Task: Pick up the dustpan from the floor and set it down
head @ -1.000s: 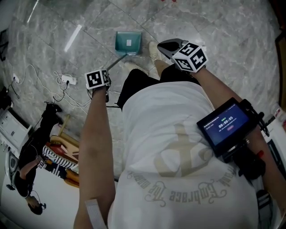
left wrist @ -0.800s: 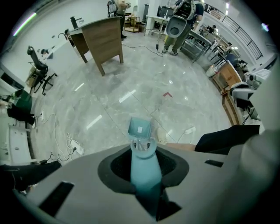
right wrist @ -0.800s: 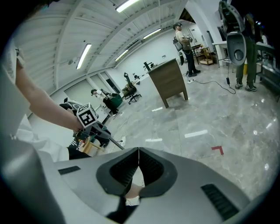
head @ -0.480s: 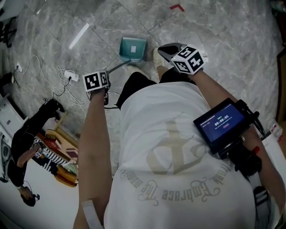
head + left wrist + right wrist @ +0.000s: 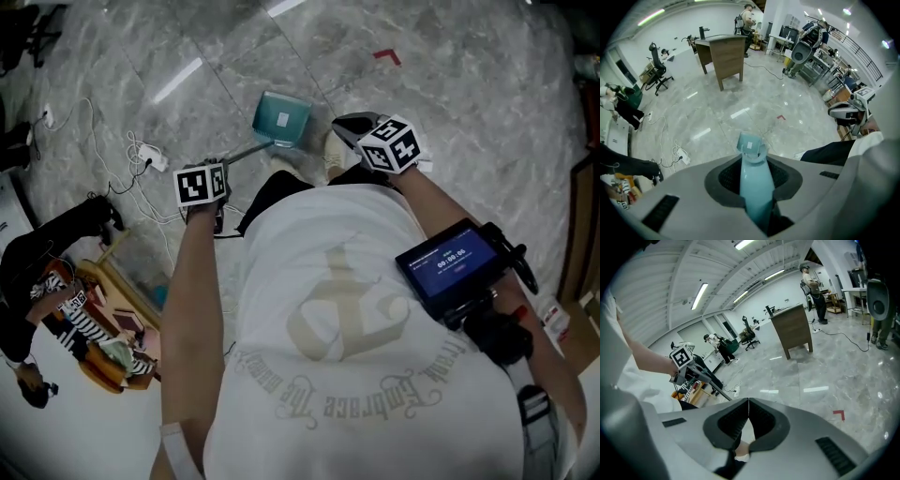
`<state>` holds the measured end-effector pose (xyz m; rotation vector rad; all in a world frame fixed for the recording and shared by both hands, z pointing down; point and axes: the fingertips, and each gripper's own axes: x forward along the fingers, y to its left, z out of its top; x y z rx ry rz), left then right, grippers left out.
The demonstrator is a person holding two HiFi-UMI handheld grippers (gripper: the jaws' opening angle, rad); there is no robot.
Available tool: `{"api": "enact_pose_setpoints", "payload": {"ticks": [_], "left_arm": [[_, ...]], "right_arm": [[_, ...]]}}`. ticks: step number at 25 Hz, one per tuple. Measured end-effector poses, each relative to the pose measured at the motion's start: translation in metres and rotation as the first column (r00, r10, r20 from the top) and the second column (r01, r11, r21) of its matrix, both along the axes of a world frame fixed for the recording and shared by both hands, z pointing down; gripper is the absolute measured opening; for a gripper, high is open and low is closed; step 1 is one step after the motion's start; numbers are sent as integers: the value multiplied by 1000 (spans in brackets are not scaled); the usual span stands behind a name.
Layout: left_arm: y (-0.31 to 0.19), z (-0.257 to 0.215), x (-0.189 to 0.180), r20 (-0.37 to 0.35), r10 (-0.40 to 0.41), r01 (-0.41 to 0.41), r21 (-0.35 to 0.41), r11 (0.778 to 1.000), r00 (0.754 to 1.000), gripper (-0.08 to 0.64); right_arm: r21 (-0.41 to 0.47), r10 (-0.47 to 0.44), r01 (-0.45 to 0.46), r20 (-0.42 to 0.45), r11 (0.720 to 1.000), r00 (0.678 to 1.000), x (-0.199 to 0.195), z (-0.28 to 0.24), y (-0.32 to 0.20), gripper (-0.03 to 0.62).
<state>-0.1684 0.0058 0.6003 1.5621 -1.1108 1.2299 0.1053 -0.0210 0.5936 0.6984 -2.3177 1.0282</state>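
The teal dustpan (image 5: 281, 119) hangs at the end of its long handle (image 5: 246, 150), over the grey marble floor ahead of the person's feet. My left gripper (image 5: 217, 171) points almost straight down and is shut on the handle's top. In the left gripper view the teal handle (image 5: 754, 187) fills the gap between the jaws, and the pan (image 5: 750, 143) shows small beyond them. To the right, beside the pan, my right gripper (image 5: 344, 122) is held with its jaws together and nothing between them (image 5: 748, 401). The right gripper view also catches the left gripper (image 5: 683, 363) and the handle (image 5: 712, 382).
A white power strip with loose cables (image 5: 150, 156) lies on the floor at the left. A person in dark clothes (image 5: 47, 253) sits at the far left. A red tape mark (image 5: 386, 57) lies on the floor beyond. Farther off stand a wooden desk (image 5: 723, 54) and an office chair (image 5: 658, 70).
My left gripper has risen with the handle in it, and the dustpan has come up with it. The right gripper has stayed shut and almost still.
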Motion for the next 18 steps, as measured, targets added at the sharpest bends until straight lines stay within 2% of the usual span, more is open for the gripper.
{"api": "enact_pose_setpoints", "payload": {"ticks": [8,18], "left_arm": [[3,-48,-7,-28,-19,20,64,998,999,95],[10,-79,3,-52,101,-96,105,990,993,95]], "right_arm": [[65,-72,70,29,995,997,-36,-34,-19,18],[143,-138,128,62,981,989,-56,-61,-28,18]]}}
